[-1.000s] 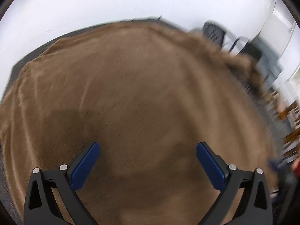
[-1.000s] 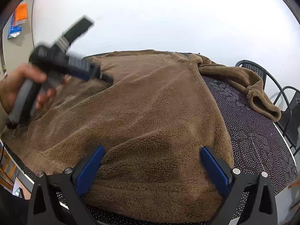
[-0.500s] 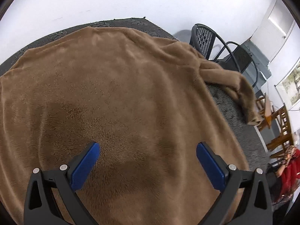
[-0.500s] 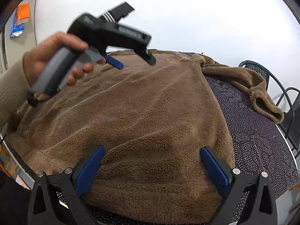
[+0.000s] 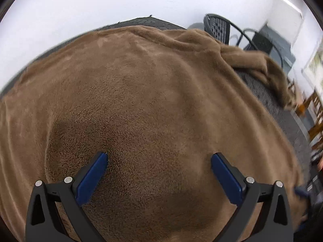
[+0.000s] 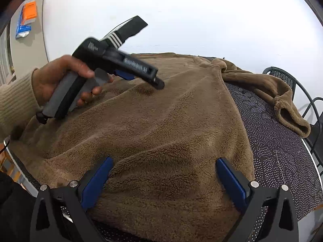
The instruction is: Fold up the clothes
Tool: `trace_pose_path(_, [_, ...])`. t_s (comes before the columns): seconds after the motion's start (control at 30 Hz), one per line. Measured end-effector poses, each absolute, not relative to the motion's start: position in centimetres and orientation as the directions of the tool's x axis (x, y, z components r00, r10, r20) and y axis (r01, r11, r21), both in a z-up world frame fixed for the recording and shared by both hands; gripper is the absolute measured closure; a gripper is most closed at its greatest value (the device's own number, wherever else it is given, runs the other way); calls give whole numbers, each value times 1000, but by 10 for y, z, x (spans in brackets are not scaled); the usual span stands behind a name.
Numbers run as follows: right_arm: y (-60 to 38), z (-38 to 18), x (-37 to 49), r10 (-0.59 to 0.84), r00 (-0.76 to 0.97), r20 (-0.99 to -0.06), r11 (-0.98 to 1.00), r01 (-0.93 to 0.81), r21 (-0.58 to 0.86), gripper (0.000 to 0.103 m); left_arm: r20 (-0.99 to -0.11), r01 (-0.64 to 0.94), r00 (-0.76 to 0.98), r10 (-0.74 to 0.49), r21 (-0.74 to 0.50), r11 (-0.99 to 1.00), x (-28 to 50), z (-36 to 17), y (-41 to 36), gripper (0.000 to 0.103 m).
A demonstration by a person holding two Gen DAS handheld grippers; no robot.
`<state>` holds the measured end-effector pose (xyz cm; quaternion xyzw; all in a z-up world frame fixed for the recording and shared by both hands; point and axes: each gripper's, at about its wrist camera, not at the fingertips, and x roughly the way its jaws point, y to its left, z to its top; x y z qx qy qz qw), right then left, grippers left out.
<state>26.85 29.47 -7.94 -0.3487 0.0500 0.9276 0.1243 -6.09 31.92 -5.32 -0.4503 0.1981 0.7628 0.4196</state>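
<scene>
A brown fleece sweater (image 6: 157, 121) lies spread flat over a round dark dotted table (image 6: 278, 153). Its sleeve (image 6: 282, 100) trails off to the far right, cuff near the table edge. My right gripper (image 6: 163, 165) hangs open just above the sweater's near hem, with nothing between its blue pads. My left gripper (image 5: 158, 161) is open too, low over the middle of the sweater (image 5: 141, 100). From the right wrist view, a hand (image 6: 60, 78) holds the left gripper (image 6: 145, 74) over the sweater's far left part, its tips close to the fabric.
Black metal chairs (image 6: 302, 92) stand behind the table at the right, also seen as a chair (image 5: 220, 30) in the left wrist view. A white wall fills the background. Wooden chairs (image 5: 315, 119) sit off the far right. Bare table shows right of the sweater.
The left gripper has swung right and down over the sweater, from its left side toward the middle. The right gripper has stayed in place, open.
</scene>
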Motion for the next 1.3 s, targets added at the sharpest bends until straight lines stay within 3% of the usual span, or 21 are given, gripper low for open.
trace_pose_path(0.3, [296,-79,264,193,-716,-671,-964,-266,6,0,-876,-820,-231,423,-58,-569,-64,-52,322,0])
trace_pose_path(0.4, [296,-79,264,191,-711,-676,-964,-265,6,0,-892,-804,-168,419,-122,-582,-75,-42,325,0])
trace_pose_path(0.47, [297,-79,263,189,-710,-678,-965,-263,6,0,-877,-789,-150,457,-173,-589,-84,-25,327,0])
trace_pose_path(0.7, [299,-78,263,165,-707,-687,-970,-241,15,0,-799,-789,-250,546,-159,-593,-112,18,372,0])
trace_pose_path(0.83, [309,-72,263,83,-695,-715,-978,-194,75,0,-791,-760,-249,559,-198,-619,-135,7,402,0])
trace_pose_path(0.97, [341,-54,272,-17,-726,-687,-953,-197,232,0,-785,-727,-233,575,-252,-638,-146,-12,414,0])
trace_pose_path(1.2, [457,-17,324,232,-781,-580,-763,-516,389,0,-778,-680,-199,595,-328,-656,-153,-40,404,0])
trace_pose_path(1.3, [493,-25,343,264,-786,-559,-651,-573,498,0,-775,-671,-198,600,-339,-659,-156,-48,397,0])
